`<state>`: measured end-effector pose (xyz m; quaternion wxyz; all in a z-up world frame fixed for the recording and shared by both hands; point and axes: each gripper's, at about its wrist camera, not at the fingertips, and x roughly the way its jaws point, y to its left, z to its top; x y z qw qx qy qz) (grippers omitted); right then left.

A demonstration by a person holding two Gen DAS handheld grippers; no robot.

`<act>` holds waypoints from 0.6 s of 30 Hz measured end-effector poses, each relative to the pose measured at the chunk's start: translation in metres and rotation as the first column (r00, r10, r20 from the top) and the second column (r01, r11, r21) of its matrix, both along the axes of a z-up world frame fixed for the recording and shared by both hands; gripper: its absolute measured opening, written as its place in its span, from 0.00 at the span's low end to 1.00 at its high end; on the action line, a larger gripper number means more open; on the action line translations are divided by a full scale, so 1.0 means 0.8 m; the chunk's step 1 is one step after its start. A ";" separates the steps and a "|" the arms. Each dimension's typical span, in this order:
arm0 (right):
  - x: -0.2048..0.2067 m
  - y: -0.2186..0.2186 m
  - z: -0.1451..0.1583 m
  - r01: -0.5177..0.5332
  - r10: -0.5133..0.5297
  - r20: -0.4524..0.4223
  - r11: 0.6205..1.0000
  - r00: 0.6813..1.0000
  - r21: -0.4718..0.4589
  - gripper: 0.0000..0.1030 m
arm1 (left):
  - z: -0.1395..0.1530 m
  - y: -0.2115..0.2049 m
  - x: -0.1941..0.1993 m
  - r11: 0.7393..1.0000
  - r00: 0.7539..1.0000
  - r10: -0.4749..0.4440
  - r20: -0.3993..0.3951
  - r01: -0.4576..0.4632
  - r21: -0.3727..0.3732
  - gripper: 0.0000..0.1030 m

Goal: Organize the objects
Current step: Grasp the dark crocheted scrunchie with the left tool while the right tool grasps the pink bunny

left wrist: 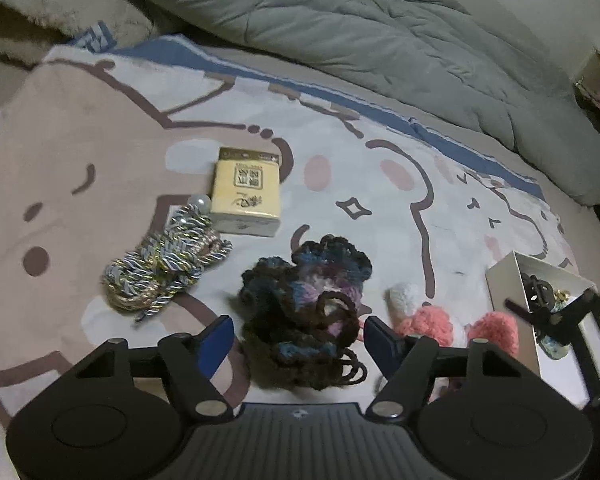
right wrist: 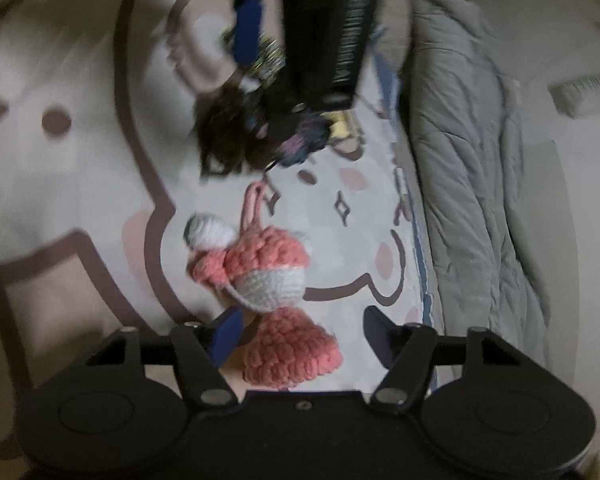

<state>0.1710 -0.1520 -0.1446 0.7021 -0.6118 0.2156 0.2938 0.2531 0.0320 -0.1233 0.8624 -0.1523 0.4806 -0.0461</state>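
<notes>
Task early: white box on bed holds only a few small bits. Left gripper spread wide around dark knit piece; right gripper spread over pink knit toy. Rope bundle and tissue pack loose on blanket

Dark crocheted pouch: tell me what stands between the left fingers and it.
Nothing visible does. The dark crocheted pouch lies on the blanket right between the open left gripper fingers. The rope bundle and yellow box sit off to the side.
</notes>
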 end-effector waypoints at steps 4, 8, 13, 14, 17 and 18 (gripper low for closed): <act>0.005 0.004 -0.020 -0.030 0.030 0.002 0.997 1.000 -0.070 0.50 | -0.011 -0.003 0.008 0.999 1.000 0.013 -0.011 -0.014 -0.035 0.63; 0.009 0.006 -0.033 -0.029 0.031 0.022 0.996 0.999 -0.090 0.41 | -0.019 -0.007 0.016 1.000 1.000 0.014 -0.023 -0.015 -0.023 0.59; 0.010 0.004 -0.027 -0.011 0.012 0.008 0.999 1.000 -0.037 0.40 | -0.016 -0.010 0.017 1.000 1.000 -0.012 -0.009 0.012 0.010 0.46; 0.010 0.003 -0.026 -0.003 0.003 0.004 1.000 1.000 -0.025 0.40 | -0.014 -0.010 0.016 1.000 1.000 -0.015 -0.005 0.015 0.014 0.44; 0.008 0.002 -0.020 0.027 -0.026 -0.018 0.999 0.999 0.019 0.39 | -0.008 -0.011 0.013 1.000 1.000 -0.024 0.003 0.024 0.020 0.39; 0.007 0.002 -0.017 0.039 -0.038 -0.030 0.999 0.999 0.037 0.39 | -0.005 -0.011 0.011 0.999 1.000 -0.028 0.005 0.028 0.022 0.38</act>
